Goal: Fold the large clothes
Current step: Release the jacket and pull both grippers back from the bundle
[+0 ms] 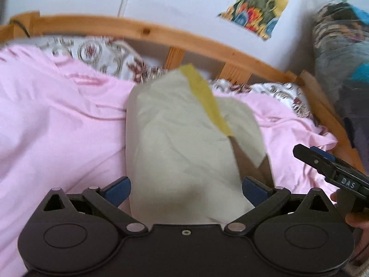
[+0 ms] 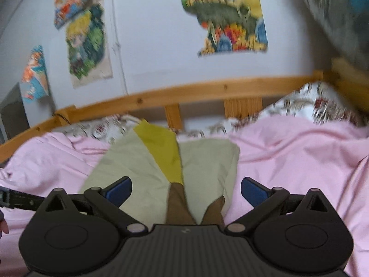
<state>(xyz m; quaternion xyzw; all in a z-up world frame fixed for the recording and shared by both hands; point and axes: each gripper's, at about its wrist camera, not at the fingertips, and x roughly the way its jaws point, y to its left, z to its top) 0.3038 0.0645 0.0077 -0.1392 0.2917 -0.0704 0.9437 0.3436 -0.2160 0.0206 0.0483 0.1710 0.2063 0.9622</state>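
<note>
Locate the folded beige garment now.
Centre of both wrist views: the folded beige garment lies on the pink sheet, ahead of the open grippers, before the wooden bed rail.

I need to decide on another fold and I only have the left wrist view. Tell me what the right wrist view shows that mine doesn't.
Observer: The yellow stripe looks wide there, running down the middle of the folded pale green garment.
Operator: Report the right gripper's jaws; I see only its tip.
Observer: The right gripper is open, nothing between its blue pads.
Operator: Check the wall to the left.
Observer: Three more colourful posters hang there, beyond the wooden bed rail.
</note>
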